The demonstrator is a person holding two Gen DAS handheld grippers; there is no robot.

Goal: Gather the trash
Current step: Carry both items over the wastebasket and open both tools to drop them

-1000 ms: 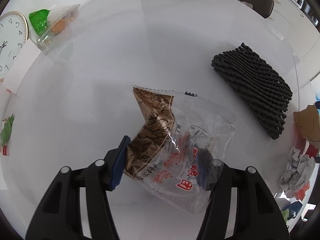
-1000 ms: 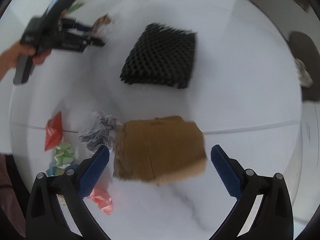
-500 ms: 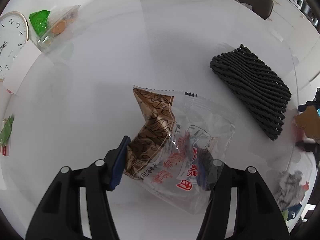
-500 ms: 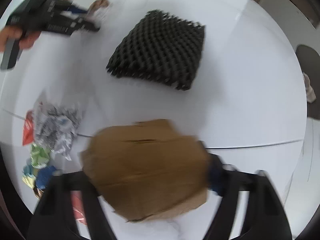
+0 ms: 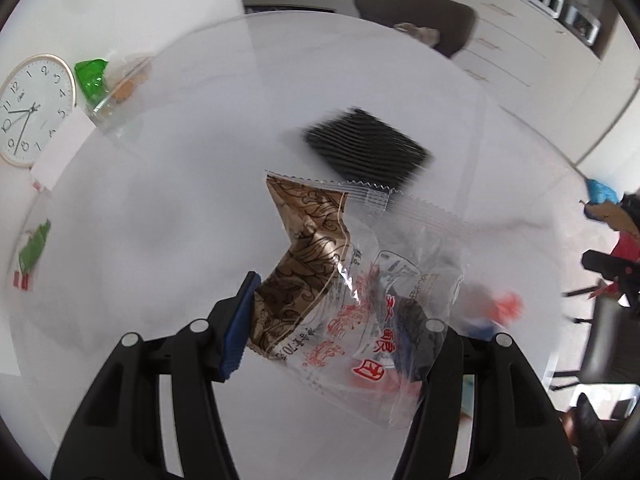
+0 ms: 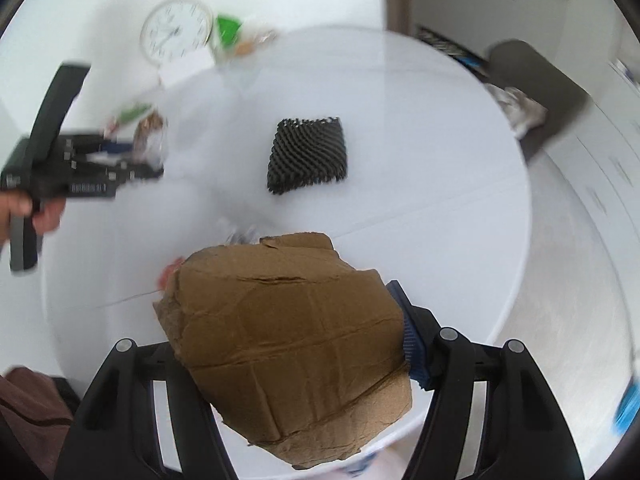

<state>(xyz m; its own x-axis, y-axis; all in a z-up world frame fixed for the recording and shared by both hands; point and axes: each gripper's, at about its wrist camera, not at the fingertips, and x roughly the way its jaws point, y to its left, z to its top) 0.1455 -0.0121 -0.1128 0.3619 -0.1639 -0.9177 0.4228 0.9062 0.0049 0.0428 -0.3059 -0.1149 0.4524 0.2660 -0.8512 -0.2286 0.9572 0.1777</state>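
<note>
Trash in both grips, lifted clear of the round white counter (image 5: 168, 208). Left hand-held gripper (image 5: 324, 328) clamped on a crinkled clear snack wrapper (image 5: 360, 280) with a brown patterned panel and red print, blue pads pressing its two sides. Right hand-held gripper (image 6: 296, 340) closed on a creased piece of brown cardboard (image 6: 288, 340), one blue pad visible against its right edge, the other hidden behind the sheet. Left on the counter: a black foam mesh sleeve (image 6: 308, 156) near the middle, well apart from both grips. Toward the far edge, a green wrapper (image 5: 91, 78) beside a clear plastic packet (image 5: 120, 96), next to a round wall clock (image 5: 30, 110). More small scraps at the counter's left rim, green and red (image 5: 30, 256). Blurred red and white bits below the cardboard, too smeared to tell. Dark chair (image 5: 416, 12) behind the counter.
</note>
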